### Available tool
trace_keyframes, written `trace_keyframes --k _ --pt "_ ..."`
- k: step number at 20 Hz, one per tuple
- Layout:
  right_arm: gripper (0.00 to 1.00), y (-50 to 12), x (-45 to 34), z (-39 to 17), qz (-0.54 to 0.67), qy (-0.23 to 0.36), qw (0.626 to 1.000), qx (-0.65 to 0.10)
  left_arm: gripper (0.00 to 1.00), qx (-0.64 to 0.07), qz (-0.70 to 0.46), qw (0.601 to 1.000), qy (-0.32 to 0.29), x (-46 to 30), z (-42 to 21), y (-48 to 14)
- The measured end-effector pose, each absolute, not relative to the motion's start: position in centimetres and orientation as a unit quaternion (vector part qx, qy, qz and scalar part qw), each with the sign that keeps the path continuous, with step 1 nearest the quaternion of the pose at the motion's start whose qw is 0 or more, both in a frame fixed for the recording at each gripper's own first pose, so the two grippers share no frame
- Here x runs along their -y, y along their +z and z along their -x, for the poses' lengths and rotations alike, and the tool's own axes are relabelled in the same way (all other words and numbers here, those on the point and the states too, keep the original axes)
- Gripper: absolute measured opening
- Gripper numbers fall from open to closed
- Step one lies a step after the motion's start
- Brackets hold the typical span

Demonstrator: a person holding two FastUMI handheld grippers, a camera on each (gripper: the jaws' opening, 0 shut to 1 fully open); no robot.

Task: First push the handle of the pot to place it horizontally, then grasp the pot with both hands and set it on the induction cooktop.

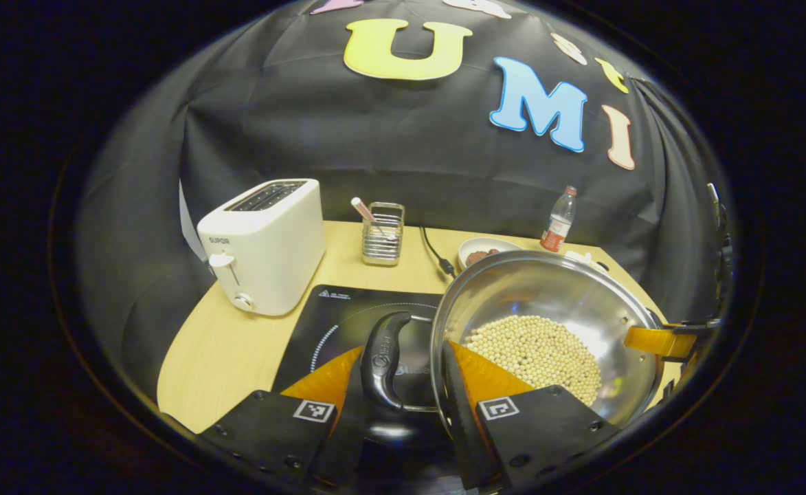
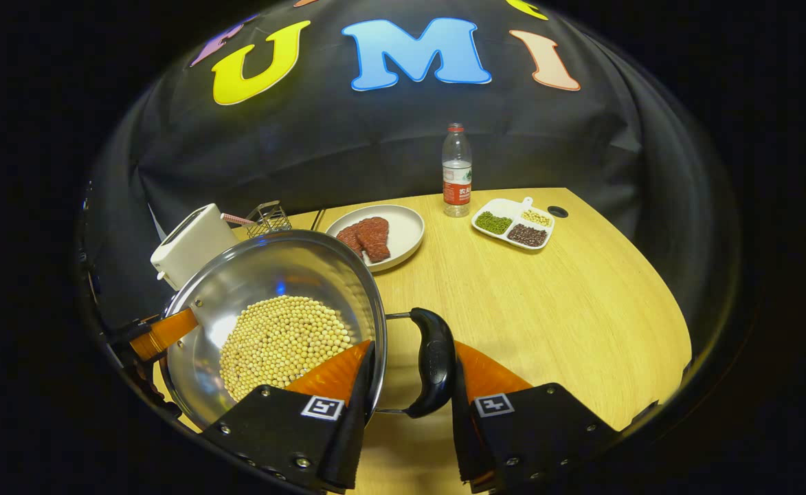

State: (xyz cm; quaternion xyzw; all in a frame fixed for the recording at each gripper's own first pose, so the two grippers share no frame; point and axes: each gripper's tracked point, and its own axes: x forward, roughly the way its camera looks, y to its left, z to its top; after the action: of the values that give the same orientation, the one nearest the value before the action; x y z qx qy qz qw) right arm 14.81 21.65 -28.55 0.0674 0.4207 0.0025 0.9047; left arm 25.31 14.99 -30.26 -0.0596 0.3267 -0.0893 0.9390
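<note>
We log the pot, steel, bean-laden, likely heavy and slick, above the induction cooktop; left gripper and right gripper jaws bracket its side handles; closure we cannot tell.

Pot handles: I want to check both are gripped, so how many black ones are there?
2. One handle sits between the left tongs, over the induction cooktop. The other handle sits between the right tongs, on the opposite side of the pot.
</note>
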Motion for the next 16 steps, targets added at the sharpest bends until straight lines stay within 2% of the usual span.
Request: trace_keyframes --k 1,4,16 --pt "0.54 -28.7 -22.4 -14.9 -0.067 0.004 0.904 -0.423 0.58 -0.328 0.058 0.939 -0.089 -15.6 -25.6 -30.5" --pt "0.54 -29.1 -24.7 -15.6 -0.067 0.009 0.903 -0.424 0.58 -0.328 0.057 0.939 -0.085 -18.0 -26.4 -30.9" --pt "0.55 -30.4 -31.8 -16.9 -0.051 0.031 0.898 -0.436 0.58 -0.346 0.065 0.934 -0.066 -25.3 -27.3 -33.5"
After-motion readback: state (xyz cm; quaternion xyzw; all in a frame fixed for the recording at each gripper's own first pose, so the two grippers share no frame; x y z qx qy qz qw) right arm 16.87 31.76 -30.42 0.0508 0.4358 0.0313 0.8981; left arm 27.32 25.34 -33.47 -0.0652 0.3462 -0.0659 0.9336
